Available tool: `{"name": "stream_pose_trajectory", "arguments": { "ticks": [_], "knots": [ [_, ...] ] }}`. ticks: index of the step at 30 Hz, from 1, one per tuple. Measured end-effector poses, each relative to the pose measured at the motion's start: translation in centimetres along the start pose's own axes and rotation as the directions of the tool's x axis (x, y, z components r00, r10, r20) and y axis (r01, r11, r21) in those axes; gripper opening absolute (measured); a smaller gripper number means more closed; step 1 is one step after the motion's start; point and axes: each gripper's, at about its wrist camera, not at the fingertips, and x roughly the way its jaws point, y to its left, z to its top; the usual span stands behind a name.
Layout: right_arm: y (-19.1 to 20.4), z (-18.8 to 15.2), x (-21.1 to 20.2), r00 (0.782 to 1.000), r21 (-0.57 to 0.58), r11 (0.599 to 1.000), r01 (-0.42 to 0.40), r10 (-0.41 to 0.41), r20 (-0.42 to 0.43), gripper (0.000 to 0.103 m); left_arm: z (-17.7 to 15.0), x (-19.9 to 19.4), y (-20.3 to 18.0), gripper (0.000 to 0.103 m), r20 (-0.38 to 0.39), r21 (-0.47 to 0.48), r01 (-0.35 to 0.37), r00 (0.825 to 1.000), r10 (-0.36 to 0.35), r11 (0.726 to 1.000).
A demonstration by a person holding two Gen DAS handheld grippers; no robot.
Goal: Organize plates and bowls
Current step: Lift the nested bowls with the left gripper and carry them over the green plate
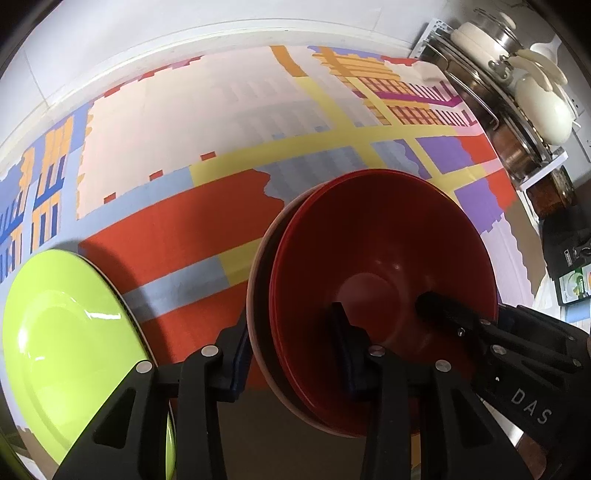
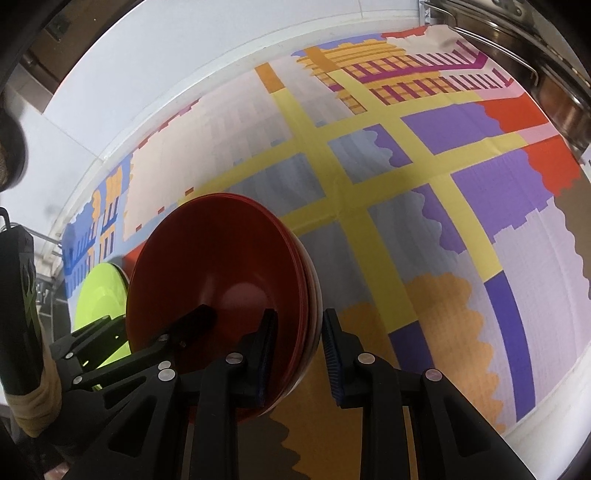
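Two grippers on one stack here. Our left gripper [image 1: 291,354] straddles the near-left rim of the stack of red bowls [image 1: 376,280]; its jaws are only partly open, one pad outside the rim and one inside, but we can't tell for sure if they're actually pressing yet. Our right gripper [image 2: 299,354] straddles the opposite rim, jaws narrow, the inner pad against the inside wall of the bowls and the outer pad with a sliver of gap showing, so again we can't call it a firm clamp. Each gripper shows up in the other's view, reaching into the top bowl.

The stack sits on the bench [image 1: 192,240], which is covered by a loud patchwork cloth [image 2: 406,184] in red, yellow, purple, orange and grey. Just left of the bowls lies a lime green plate [image 1: 70,339], near but apart from them.

Further back the cloth ends at a white wall [image 1: 147,29]. In the far right corner there's a rack with steel pots [image 1: 476,92] and cream-coloured lids [image 1: 543,107].
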Motion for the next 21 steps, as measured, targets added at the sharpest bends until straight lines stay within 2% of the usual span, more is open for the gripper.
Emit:
{"name": "stream_pose_trajectory", "arguments": {
  "ticks": [10, 21],
  "knots": [
    [1.3, 0.1, -1.1, 1.000, -0.014, 1.000, -0.016, 0.016, 0.006, 0.026, -0.4, -2.9, 1.6, 0.038, 0.046, -0.038, -0.009, 0.999, 0.011, 0.999],
    [7.2, -0.1, -2.7, 0.997, -0.132, 0.989, -0.064, 0.070, 0.043, 0.026, -2.2, -7.5, 6.3, 0.038, 0.136, -0.139, -0.027, 0.990, 0.046, 0.990]
  ]
}}
